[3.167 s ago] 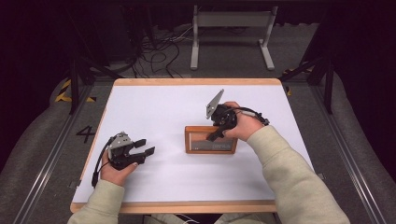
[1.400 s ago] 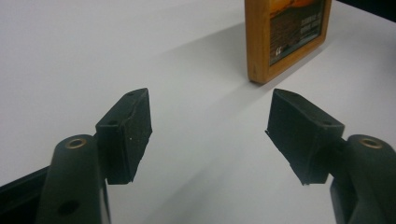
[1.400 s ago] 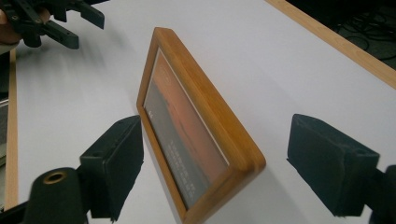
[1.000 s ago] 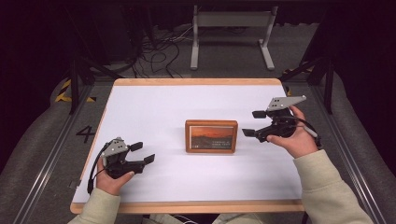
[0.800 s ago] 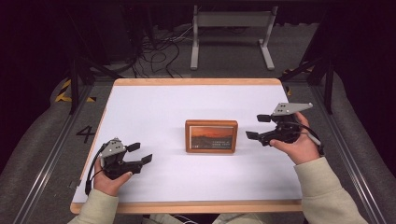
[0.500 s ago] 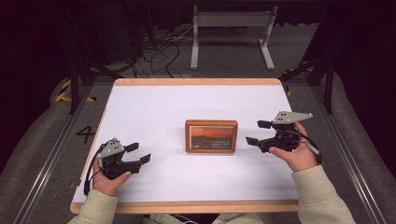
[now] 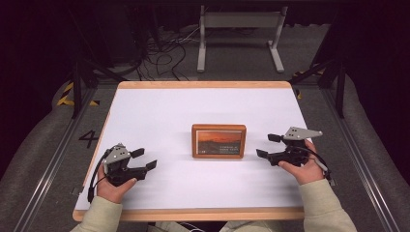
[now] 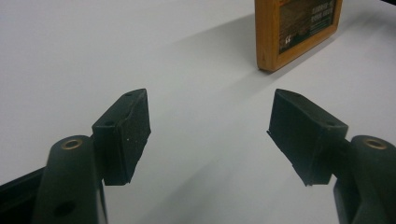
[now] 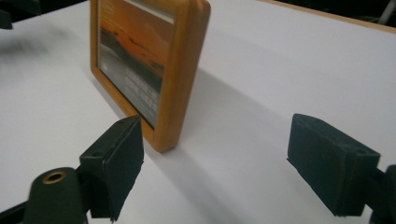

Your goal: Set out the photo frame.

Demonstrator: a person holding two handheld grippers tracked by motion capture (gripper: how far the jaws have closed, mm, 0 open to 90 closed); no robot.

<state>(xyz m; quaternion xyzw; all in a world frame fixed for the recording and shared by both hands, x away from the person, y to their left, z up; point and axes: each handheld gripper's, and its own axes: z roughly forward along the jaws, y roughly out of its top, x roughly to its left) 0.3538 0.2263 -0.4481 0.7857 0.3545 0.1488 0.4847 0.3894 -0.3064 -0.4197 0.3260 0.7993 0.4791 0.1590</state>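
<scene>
A wooden picture frame (image 7: 218, 141) with an orange sunset print stands upright near the middle of the white table (image 7: 193, 106), facing the person. My right gripper (image 7: 267, 146) hovers just to its right, jaws open and pointing at the frame's right edge, nothing between them. In the right gripper view the frame (image 9: 154, 60) rises close ahead, left of the open gripper (image 9: 215, 154). My left gripper (image 7: 145, 158) rests at the front left of the table, open and empty. In the left gripper view the frame (image 8: 294, 28) sits far ahead to the right of the gripper (image 8: 210, 135).
The table has a wooden rim (image 7: 193, 213). Beyond its far edge a grey metal stand (image 7: 239, 34) and loose cables (image 7: 159, 53) lie on the dark floor. Floor rails (image 7: 43, 179) run along both sides.
Earlier the right gripper was at the frame; it has since drawn off to the right and, over the last second, sunk lower beside the frame. The left gripper has stayed put.
</scene>
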